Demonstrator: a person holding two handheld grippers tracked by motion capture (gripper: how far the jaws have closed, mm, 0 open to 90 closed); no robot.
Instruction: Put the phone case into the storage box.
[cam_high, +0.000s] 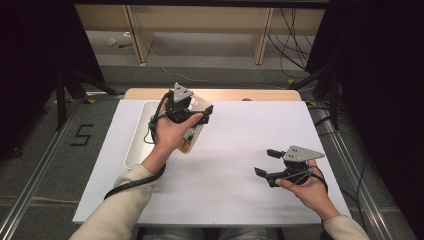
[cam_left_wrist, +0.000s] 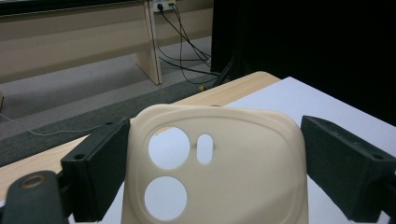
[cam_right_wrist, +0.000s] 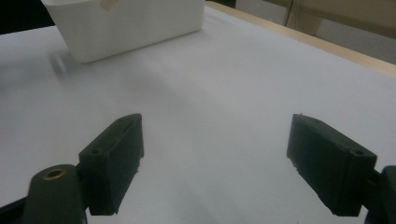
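A black numeral 5 (cam_high: 81, 135) is marked on the floor left of the table. The left gripper (cam_high: 192, 114) clamps a smooth, matte cream phone case (cam_left_wrist: 215, 168) with rounded corners and round camera cutouts, above the white plastic bin (cam_high: 137, 135). The right gripper (cam_high: 267, 162) hovers with jaws apart over the white tabletop (cam_high: 225, 170).
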